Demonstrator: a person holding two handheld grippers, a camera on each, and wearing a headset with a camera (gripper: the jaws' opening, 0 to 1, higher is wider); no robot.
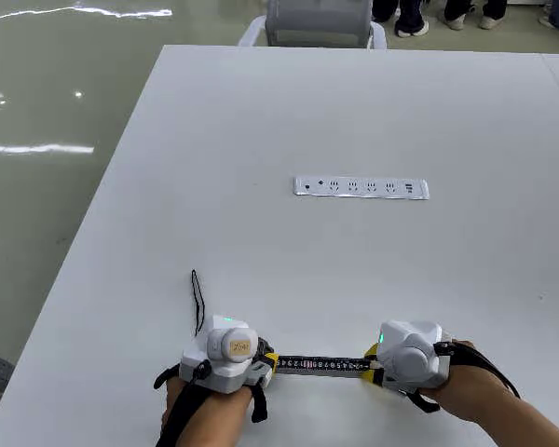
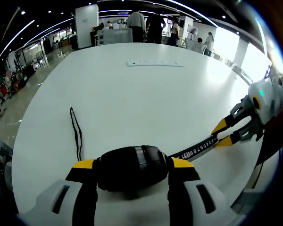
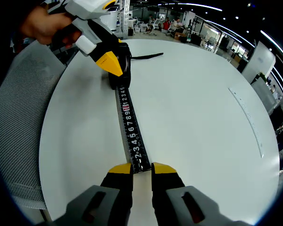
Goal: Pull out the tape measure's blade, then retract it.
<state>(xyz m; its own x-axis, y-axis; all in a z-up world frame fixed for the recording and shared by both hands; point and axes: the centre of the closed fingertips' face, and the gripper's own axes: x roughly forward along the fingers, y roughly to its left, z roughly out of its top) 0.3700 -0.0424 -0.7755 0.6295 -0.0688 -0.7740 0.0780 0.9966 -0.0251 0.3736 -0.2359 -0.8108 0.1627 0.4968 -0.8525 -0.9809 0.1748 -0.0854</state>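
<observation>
a: where's the tape measure [image 2: 132,172]?
b: bottom centre of the left gripper view. my left gripper [image 2: 132,165] squeezes its black case between the yellow tips.
a: and the blade [image 3: 131,127]?
b: it runs up the middle of the right gripper view, over the white table [image 3: 203,117]. my right gripper [image 3: 141,168] pinches its end. a power strip [image 1: 361,187] lies mid-frame in the head view.

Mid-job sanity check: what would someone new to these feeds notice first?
The numbered blade runs straight along the near edge of the white table, between the two grippers. The left gripper has its jaws clamped on the black tape measure case, and the right gripper pinches the blade's free end. Farther back, a white power strip lies mid-table.
</observation>
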